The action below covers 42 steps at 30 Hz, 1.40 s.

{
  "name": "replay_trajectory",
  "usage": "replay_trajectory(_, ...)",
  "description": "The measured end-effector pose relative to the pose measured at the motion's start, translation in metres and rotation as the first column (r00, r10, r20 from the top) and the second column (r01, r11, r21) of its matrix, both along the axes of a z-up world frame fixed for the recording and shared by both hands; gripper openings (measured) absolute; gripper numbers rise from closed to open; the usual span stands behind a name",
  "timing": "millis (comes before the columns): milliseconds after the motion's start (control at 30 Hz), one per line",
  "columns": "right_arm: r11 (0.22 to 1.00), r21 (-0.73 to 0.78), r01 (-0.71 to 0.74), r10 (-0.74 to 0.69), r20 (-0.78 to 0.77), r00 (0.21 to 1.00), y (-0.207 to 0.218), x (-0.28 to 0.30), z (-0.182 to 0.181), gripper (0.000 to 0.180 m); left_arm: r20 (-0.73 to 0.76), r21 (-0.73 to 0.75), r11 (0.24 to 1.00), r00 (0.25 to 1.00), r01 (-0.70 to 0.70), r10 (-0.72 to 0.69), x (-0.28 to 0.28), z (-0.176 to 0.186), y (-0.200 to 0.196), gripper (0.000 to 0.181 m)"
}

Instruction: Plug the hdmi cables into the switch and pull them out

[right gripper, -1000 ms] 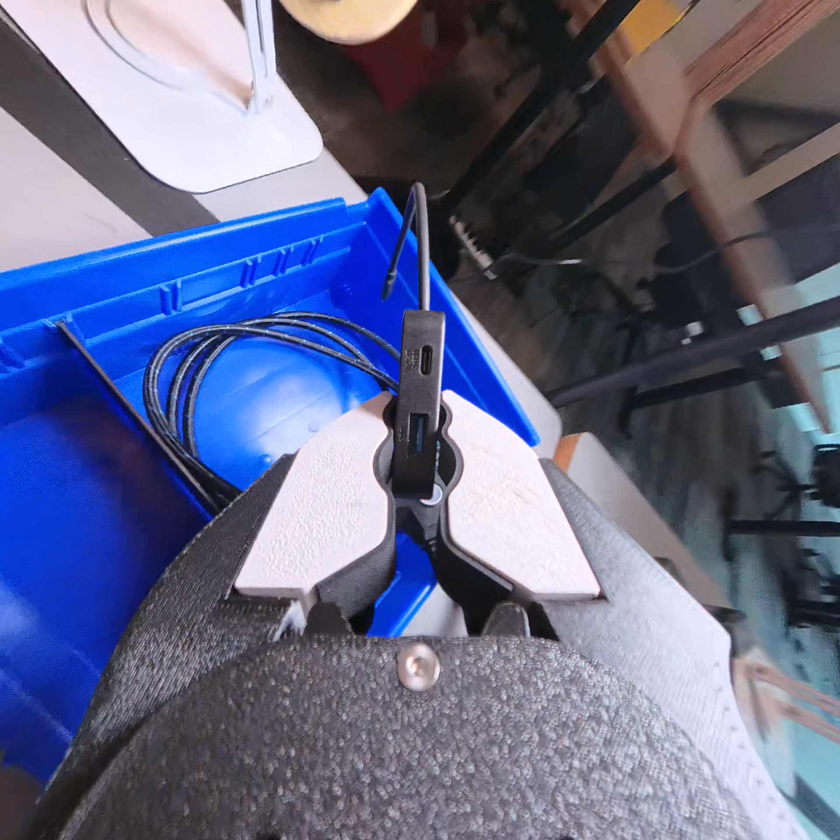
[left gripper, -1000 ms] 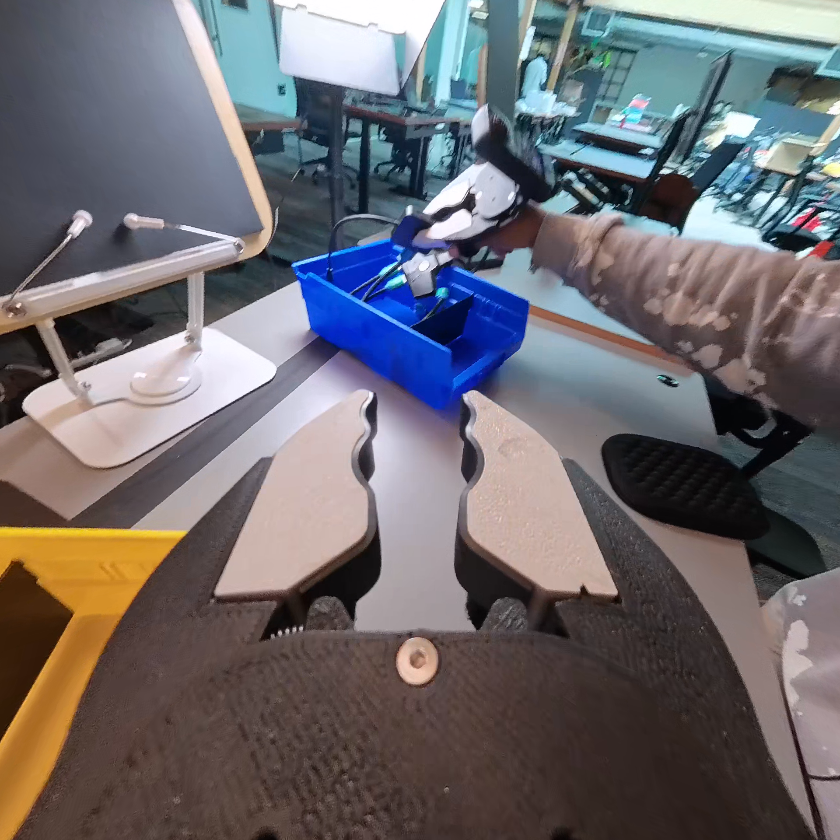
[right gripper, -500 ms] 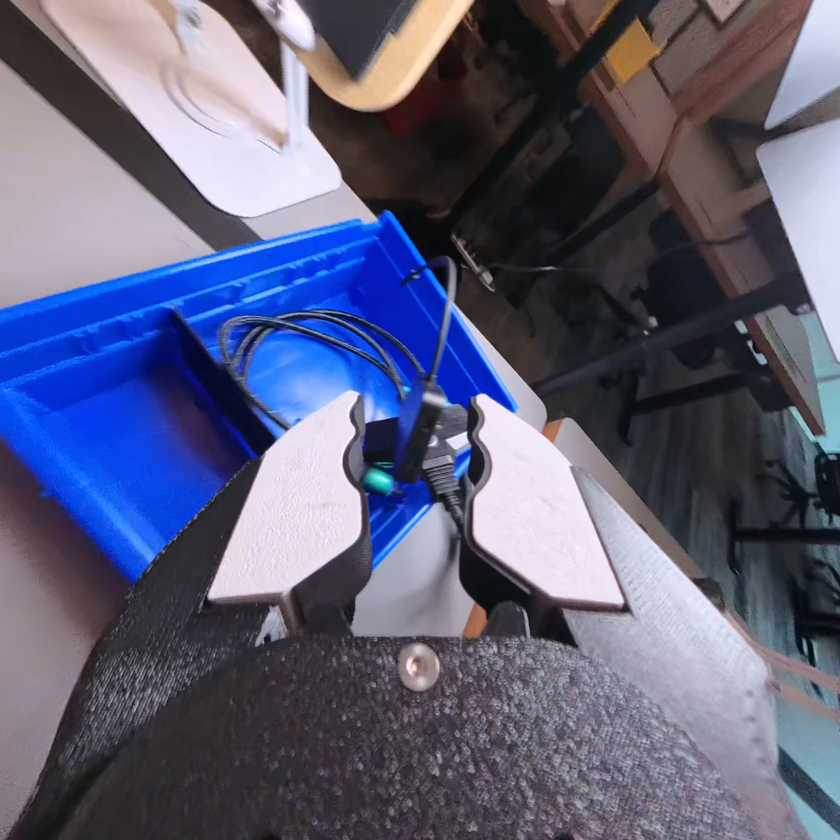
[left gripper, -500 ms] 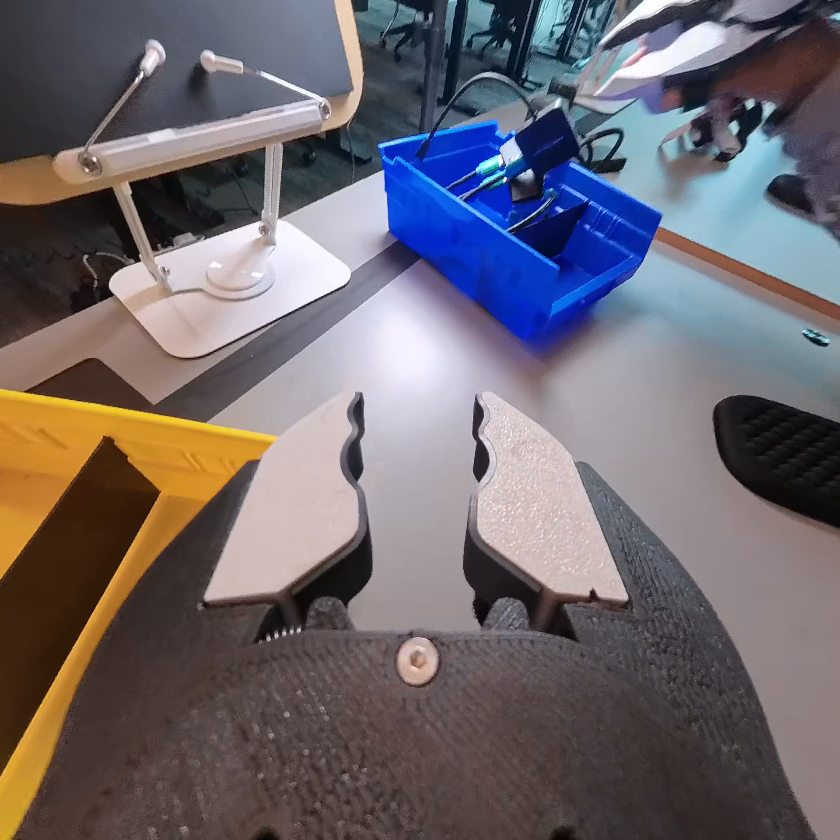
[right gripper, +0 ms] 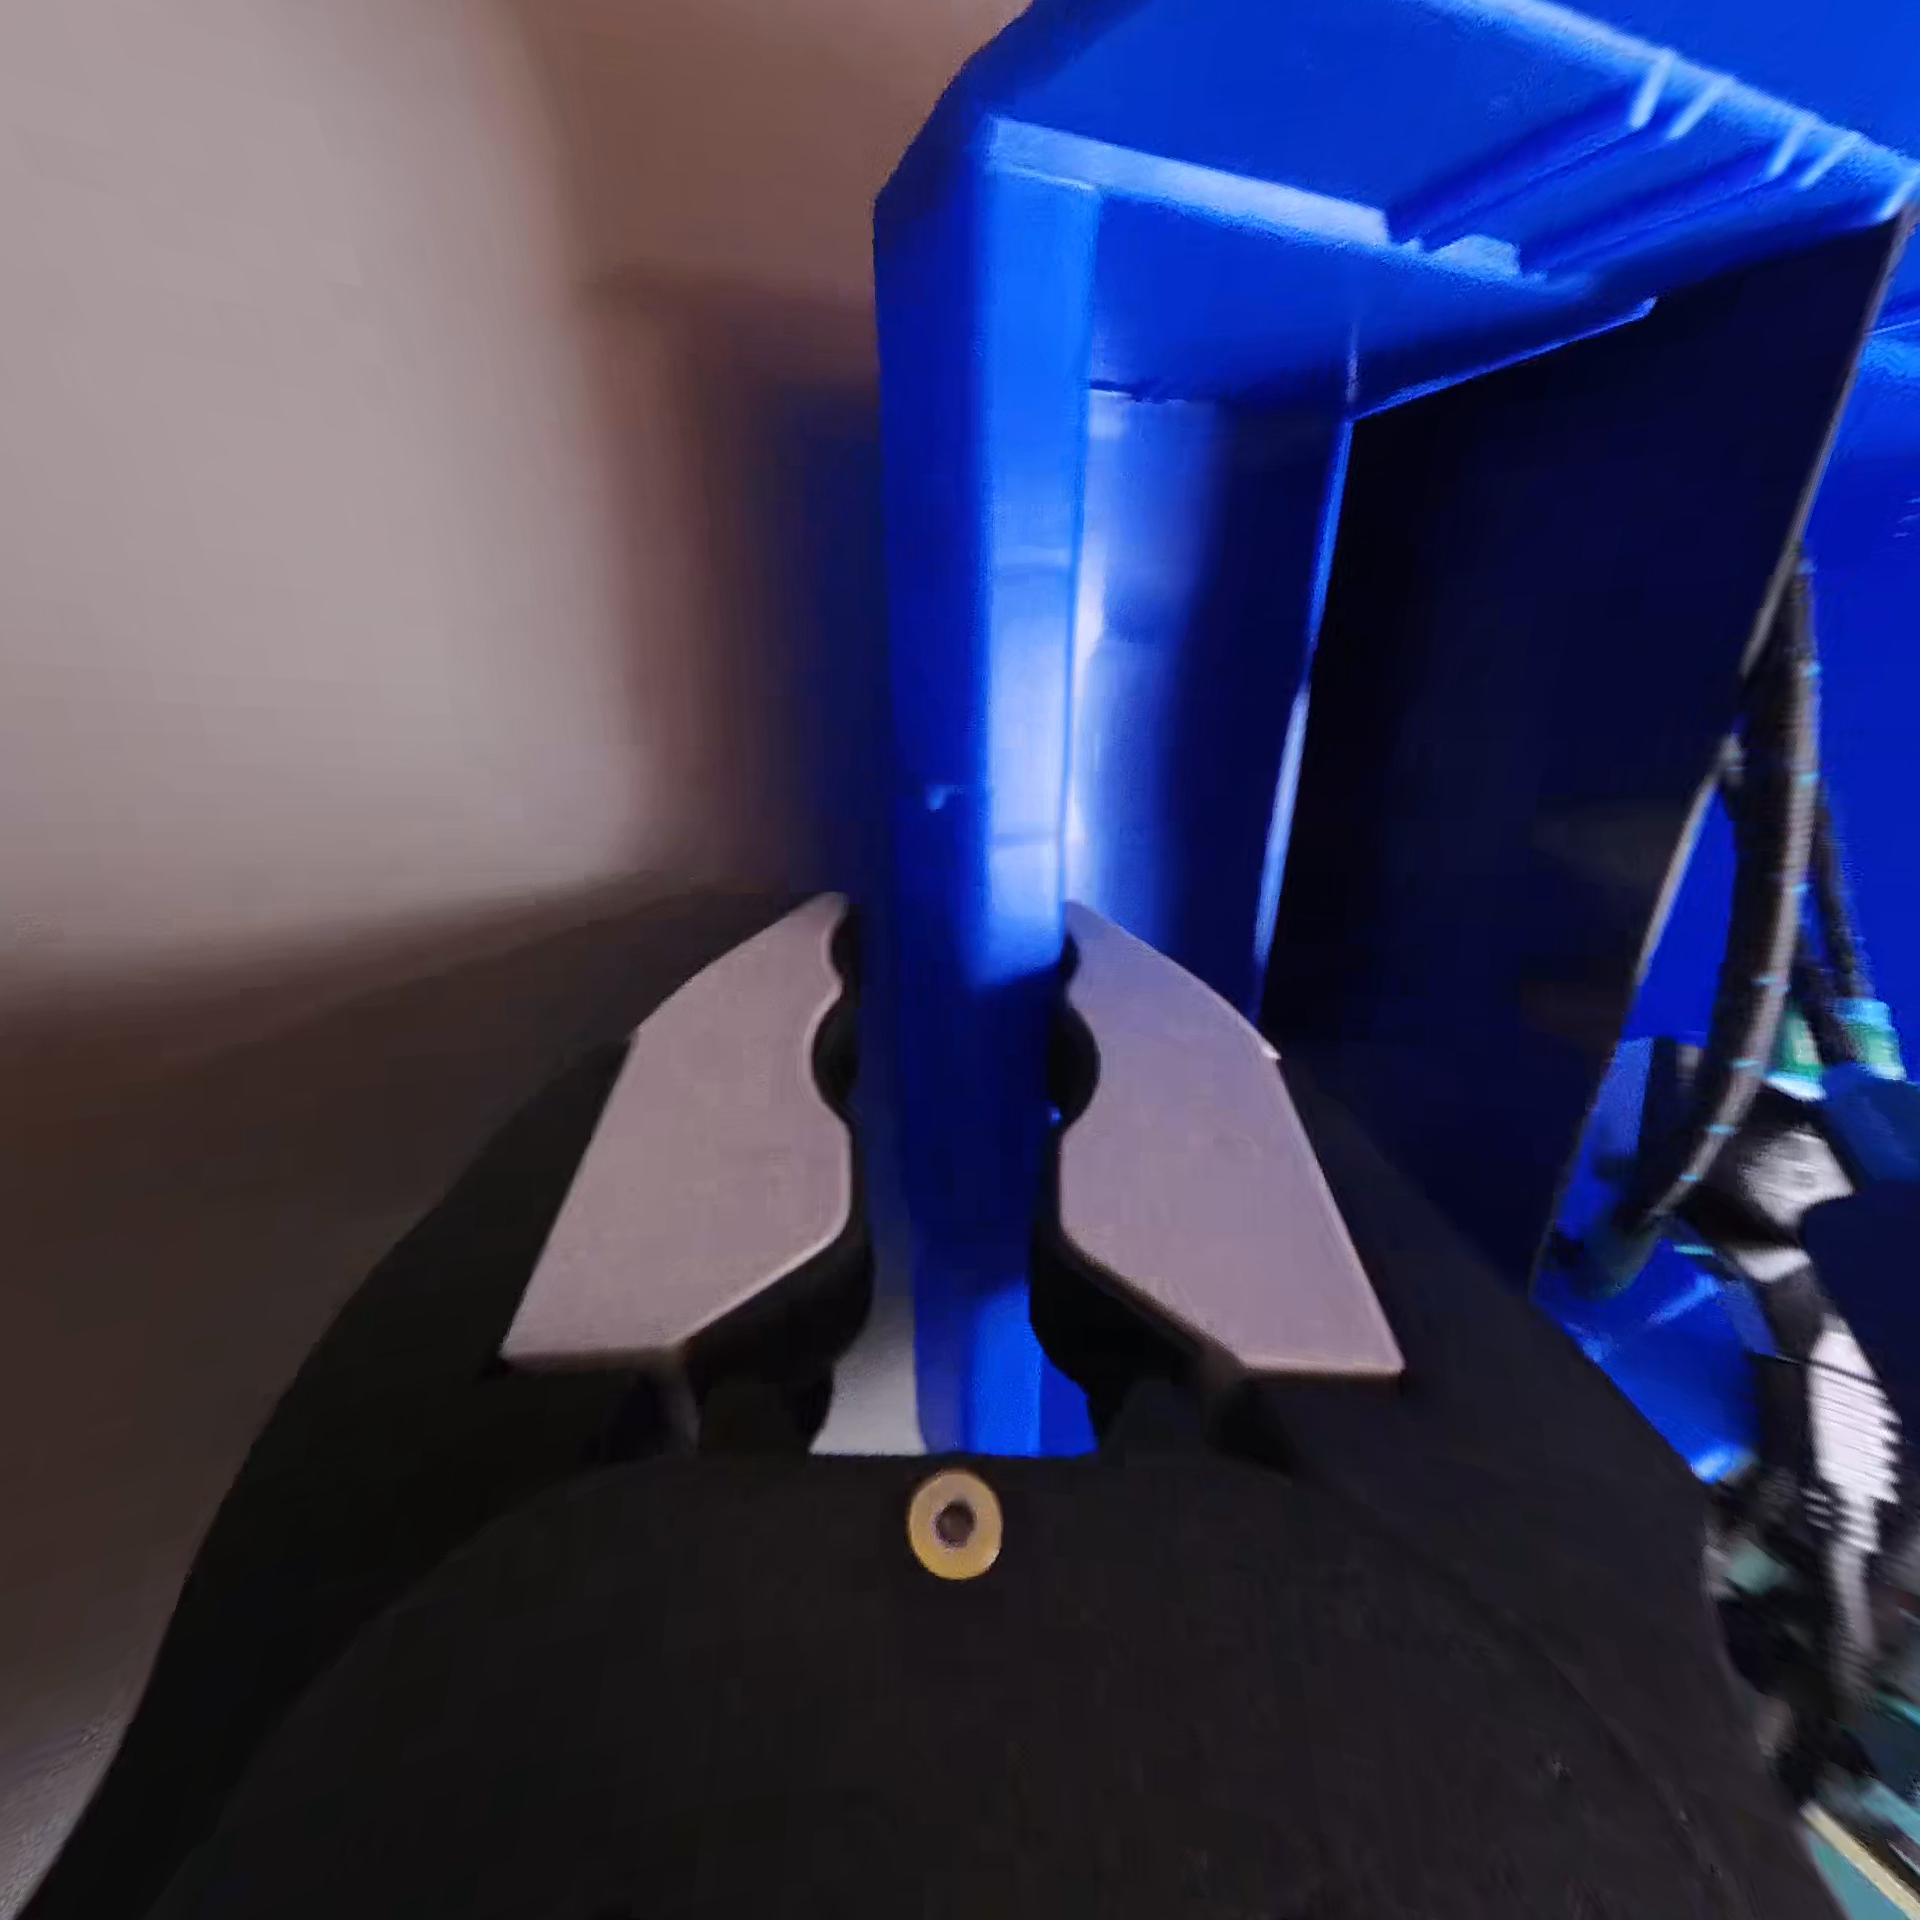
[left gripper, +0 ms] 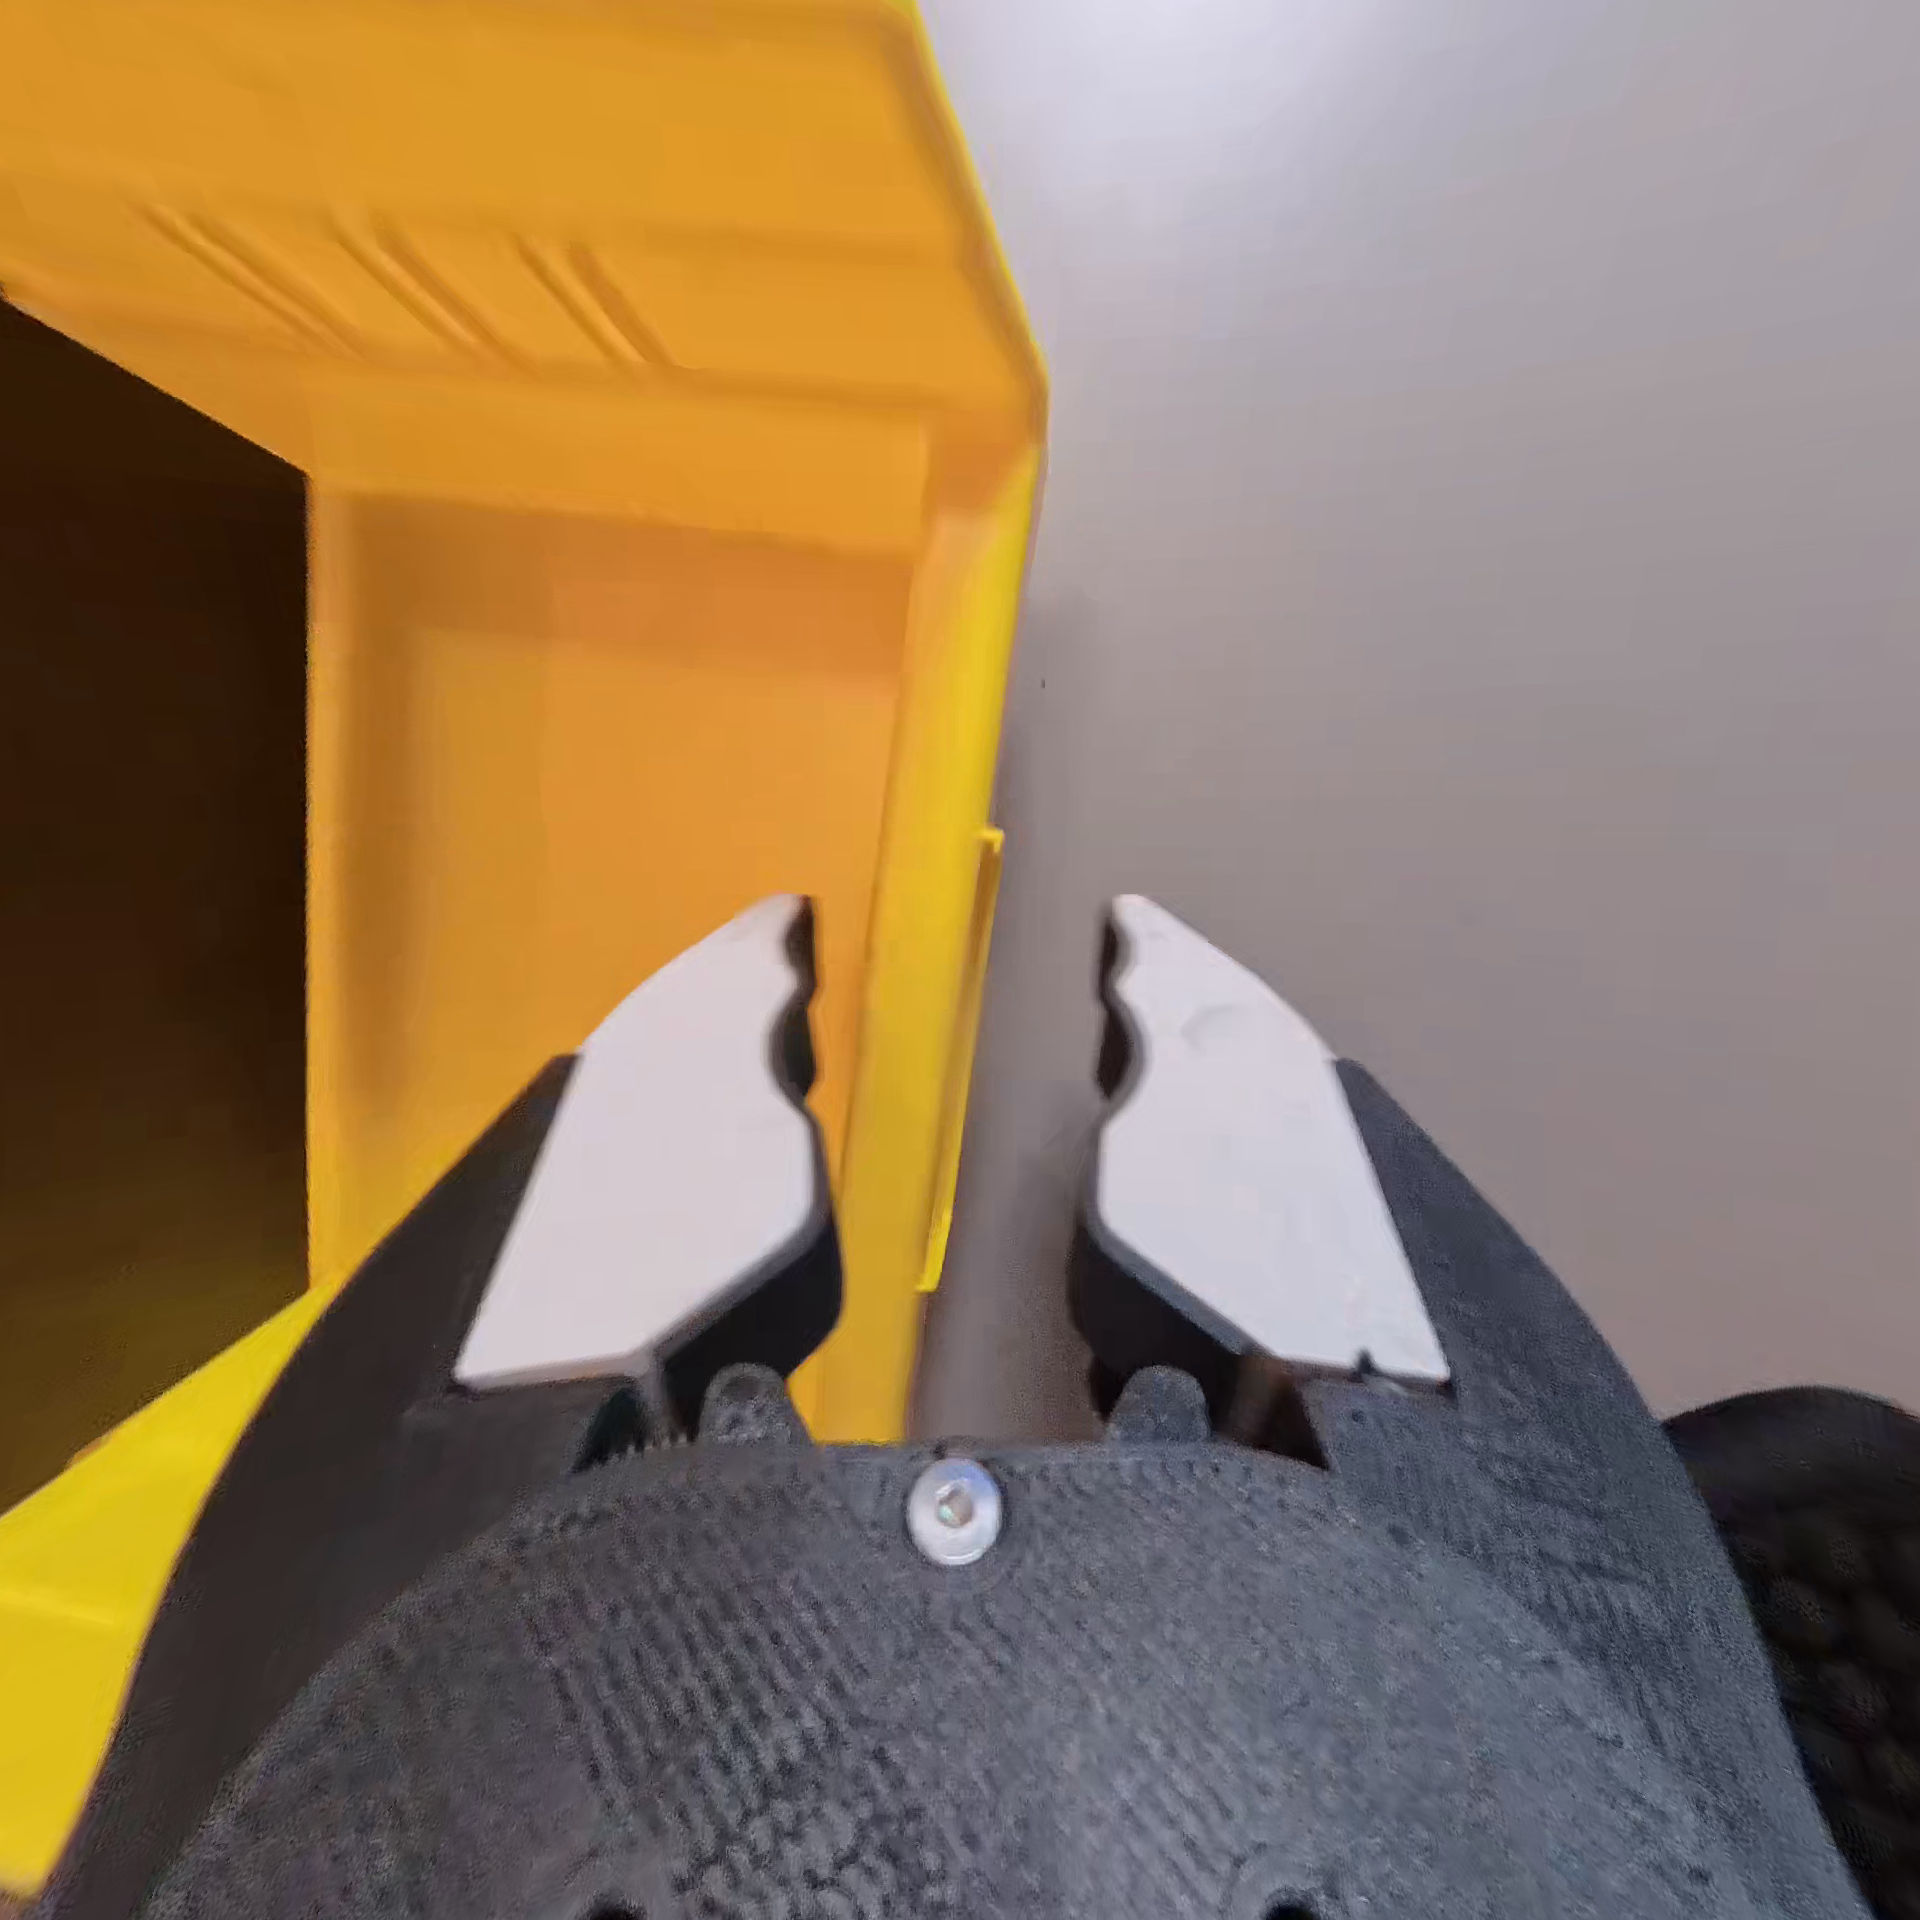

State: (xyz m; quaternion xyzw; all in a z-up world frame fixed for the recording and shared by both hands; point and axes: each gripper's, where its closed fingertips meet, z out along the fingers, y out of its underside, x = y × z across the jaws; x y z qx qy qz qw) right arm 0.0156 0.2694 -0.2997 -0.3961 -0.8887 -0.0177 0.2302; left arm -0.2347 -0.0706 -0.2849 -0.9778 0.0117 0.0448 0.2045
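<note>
In the right wrist view my right gripper (right gripper: 956, 920) is closed around the side wall of a blue bin (right gripper: 966, 582), one finger outside and one inside. Black braided HDMI cables (right gripper: 1782, 894) with teal plugs lie blurred in the bin's right compartment, beyond a dark divider (right gripper: 1538, 727). I cannot pick out the switch in the blur. In the left wrist view my left gripper (left gripper: 956, 914) is open and empty. It straddles the right wall of a yellow bin (left gripper: 935, 831) without touching it.
The grey table top (left gripper: 1455, 520) runs along the right of the yellow bin and shows left of the blue bin (right gripper: 312, 520). A black textured pad (left gripper: 1829, 1558) lies at the lower right of the left wrist view. The yellow bin holds a dark divider (left gripper: 145, 831).
My right gripper let go of the black switch into the blue bin, then dropped onto the bin's side wall and closed on it. My left gripper swung down over the yellow bin's wall, still open.
</note>
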Motion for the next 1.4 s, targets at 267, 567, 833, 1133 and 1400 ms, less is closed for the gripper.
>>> replay_trajectory(267,0.989,0.016,-0.148,0.149,-0.081,0.985,-0.062,0.004,0.001,0.028,-0.109,-0.039,0.992,0.986,0.120,-0.124,0.015,-0.010,-0.004,0.025)
replay_trajectory(567,0.931,0.046,-0.363,0.366,-0.131,0.922,-0.151,0.026,0.002,0.029,-0.136,-0.054,0.938,0.928,0.341,-0.346,0.066,-0.010,0.037,0.025)
replay_trajectory(833,0.948,-0.276,-0.159,-0.014,-0.534,0.845,-0.189,0.043,0.085,0.039,-0.292,0.254,0.858,0.881,0.447,-0.372,0.102,0.042,0.052,0.033)
replay_trajectory(1133,0.710,-0.650,0.273,-0.687,-0.551,0.474,-0.072,0.087,0.076,0.051,0.148,0.676,0.736,0.987,-0.051,-0.068,0.215,0.054,0.098,0.067)
replay_trajectory(1400,0.651,-0.685,0.328,-0.750,-0.515,0.414,-0.051,0.064,0.056,0.012,0.242,0.692,0.645,0.946,-0.323,0.215,0.207,0.031,0.164,0.059)
